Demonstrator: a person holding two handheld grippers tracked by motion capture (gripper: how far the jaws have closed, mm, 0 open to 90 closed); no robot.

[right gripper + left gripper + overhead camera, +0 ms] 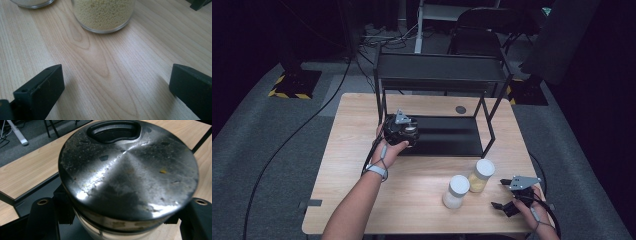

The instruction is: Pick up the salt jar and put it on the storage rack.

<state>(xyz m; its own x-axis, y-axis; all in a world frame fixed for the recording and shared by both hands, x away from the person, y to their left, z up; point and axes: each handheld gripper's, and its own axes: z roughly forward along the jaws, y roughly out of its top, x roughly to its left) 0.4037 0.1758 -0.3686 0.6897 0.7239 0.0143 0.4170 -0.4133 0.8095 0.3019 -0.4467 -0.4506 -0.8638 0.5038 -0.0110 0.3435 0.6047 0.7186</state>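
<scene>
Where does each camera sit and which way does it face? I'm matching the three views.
High view: above the person's side, looking forward and down on the table and black shelf; both forearms show.
Left gripper view: on the left gripper, looking along its jaws onto a dark-lidded jar; jaws show.
Right gripper view: on the right gripper, low over the table; open jaws show.
Shared: the grain jar, high and right views.

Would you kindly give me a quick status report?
Left gripper shut on dark-lidded jar, at shelf rack. Right gripper open, idle on table. Nothing blocking.
</scene>
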